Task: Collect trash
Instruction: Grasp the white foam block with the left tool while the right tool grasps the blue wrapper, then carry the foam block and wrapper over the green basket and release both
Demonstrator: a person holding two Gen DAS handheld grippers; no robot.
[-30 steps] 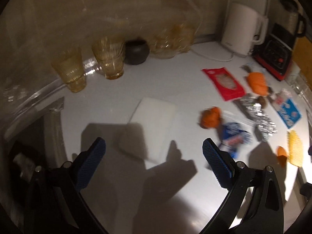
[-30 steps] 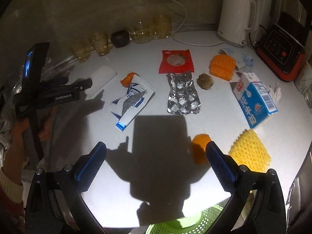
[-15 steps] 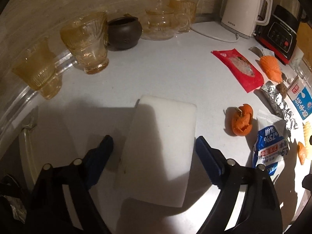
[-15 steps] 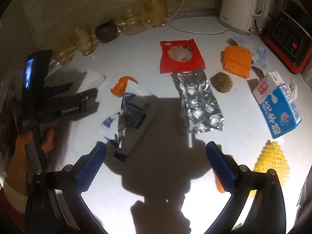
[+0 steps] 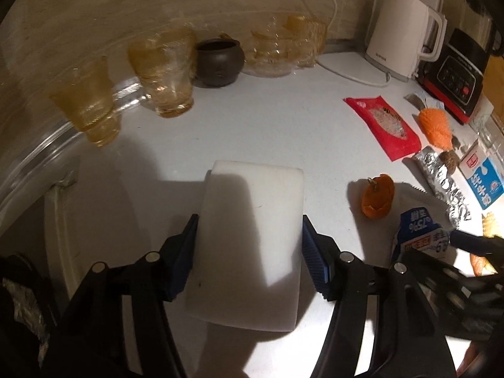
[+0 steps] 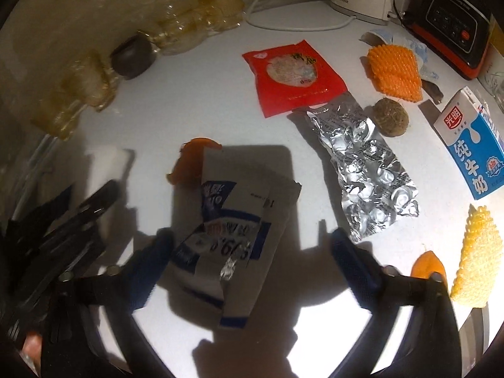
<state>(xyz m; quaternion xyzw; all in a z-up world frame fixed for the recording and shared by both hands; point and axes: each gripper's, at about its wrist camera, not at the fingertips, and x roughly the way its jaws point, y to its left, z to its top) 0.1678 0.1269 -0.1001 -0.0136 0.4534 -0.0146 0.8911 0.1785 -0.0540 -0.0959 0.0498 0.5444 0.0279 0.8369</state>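
Observation:
A white foam block (image 5: 252, 236) lies on the white counter (image 5: 258, 119). My left gripper (image 5: 250, 252) has closed on it, with a blue pad against each long side. My right gripper (image 6: 252, 252) is open over a torn white-and-blue wrapper (image 6: 233, 236), its fingers either side and apart from it. An orange peel (image 6: 189, 163) lies just beyond the wrapper and also shows in the left wrist view (image 5: 378, 198). The wrapper also shows in the left wrist view (image 5: 419, 233).
More trash lies to the right: a red packet (image 6: 293, 75), a silver foil pack (image 6: 365, 163), a brown ball (image 6: 390, 116), an orange foam net (image 6: 393, 72), a blue milk carton (image 6: 469, 145), a yellow foam net (image 6: 475, 258). Amber glasses (image 5: 163, 75), a dark pot (image 5: 219, 61) and a white kettle (image 5: 400, 34) line the wall.
My left gripper moved forward over the foam block and closed on its sides. My right gripper moved forward and down until the wrapper lay between its open fingers.

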